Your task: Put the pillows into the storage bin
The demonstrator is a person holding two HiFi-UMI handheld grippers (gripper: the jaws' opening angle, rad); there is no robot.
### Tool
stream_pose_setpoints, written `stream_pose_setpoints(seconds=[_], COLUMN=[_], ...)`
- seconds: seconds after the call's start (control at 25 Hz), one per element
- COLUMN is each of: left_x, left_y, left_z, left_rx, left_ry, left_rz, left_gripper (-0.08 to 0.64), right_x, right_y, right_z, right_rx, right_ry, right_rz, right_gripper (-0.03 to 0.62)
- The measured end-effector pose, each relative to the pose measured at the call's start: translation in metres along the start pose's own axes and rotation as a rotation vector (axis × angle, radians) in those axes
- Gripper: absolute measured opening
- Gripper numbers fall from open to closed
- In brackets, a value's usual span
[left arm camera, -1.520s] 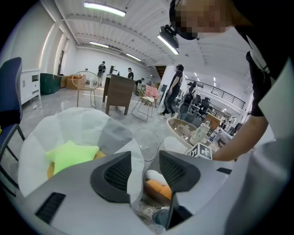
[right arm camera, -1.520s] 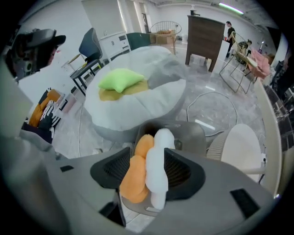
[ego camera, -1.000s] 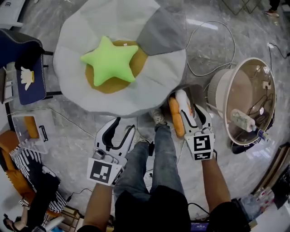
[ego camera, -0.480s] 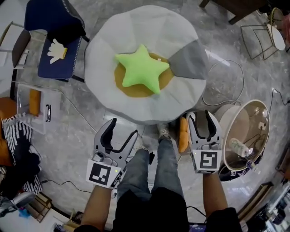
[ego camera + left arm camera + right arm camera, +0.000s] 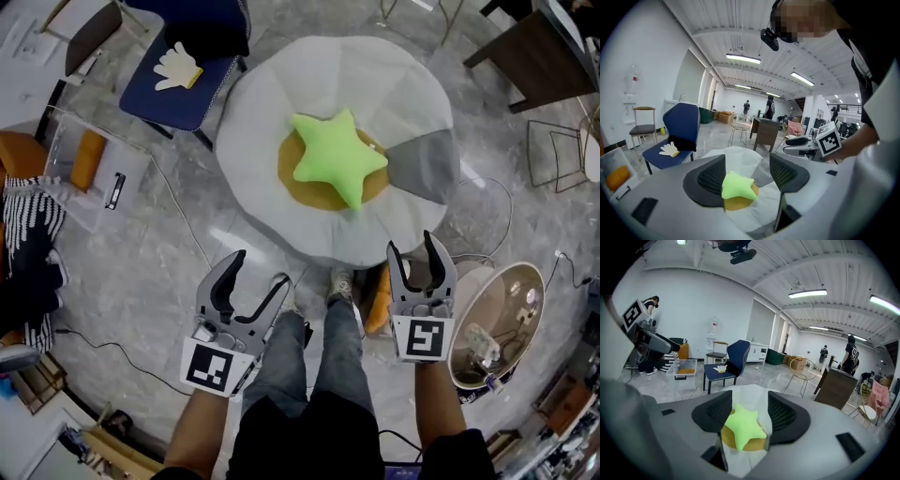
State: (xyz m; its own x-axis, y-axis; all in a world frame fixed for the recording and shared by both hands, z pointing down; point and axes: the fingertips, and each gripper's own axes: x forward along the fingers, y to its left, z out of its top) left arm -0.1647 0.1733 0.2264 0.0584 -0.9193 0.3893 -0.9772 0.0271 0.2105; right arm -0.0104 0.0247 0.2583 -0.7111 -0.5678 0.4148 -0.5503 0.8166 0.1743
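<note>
Clear plastic, the bin (image 5: 70,192) stands on the floor at far left in the head view, with an orange pillow (image 5: 86,159) inside. Right of it is a blue chair (image 5: 183,94) with a white glove (image 5: 176,67) on its seat. Next comes a big white cushion (image 5: 281,103) with a grey wedge. At its middle a green star (image 5: 339,157) lies on a round tan pillow (image 5: 305,183), well apart from the bin.

Below, the left gripper (image 5: 256,270) hangs over bare floor, short of the cushion. Its jaws are spread wide and empty. The left gripper view frames the star in that gap but far beyond the pads, and shows the bin only at its left edge.

The right gripper (image 5: 412,246) hangs near the cushion's rim. Its jaws are easing apart with nothing between the pads. The right gripper view likewise shows the star far off in the gap.

Only the head view shows an orange thing (image 5: 378,302) beside the person's right leg, and a round glass table (image 5: 497,323) at the right. Only the gripper views show the room beyond: a wire chair (image 5: 806,371), a brown desk (image 5: 836,387) and people (image 5: 850,352) standing far back.
</note>
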Motion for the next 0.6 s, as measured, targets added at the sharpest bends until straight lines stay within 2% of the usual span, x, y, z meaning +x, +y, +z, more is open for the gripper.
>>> stream_pose_setpoints(seconds=[0.12, 0.28, 0.6], left_x=[-0.014, -0.030, -0.024], left_y=[0.016, 0.035, 0.047], left_z=[-0.005, -0.018, -0.055], left_rx=[-0.021, -0.059, -0.125], left_ry=[0.014, 0.010, 0.068], left_rz=[0.068, 0.155, 0.230], left_gripper=[0.304, 0.303, 0.303], right_x=[0.020, 0.053, 0.118], right_y=[0.022, 0.053, 0.075], right_z=[0.001, -0.021, -0.079], right_rx=[-0.077, -0.179, -0.291], right_ry=[0.011, 0.083, 0.228], right_rz=[0.059, 0.141, 0.240], right_gripper=[0.255, 0.270, 0.276])
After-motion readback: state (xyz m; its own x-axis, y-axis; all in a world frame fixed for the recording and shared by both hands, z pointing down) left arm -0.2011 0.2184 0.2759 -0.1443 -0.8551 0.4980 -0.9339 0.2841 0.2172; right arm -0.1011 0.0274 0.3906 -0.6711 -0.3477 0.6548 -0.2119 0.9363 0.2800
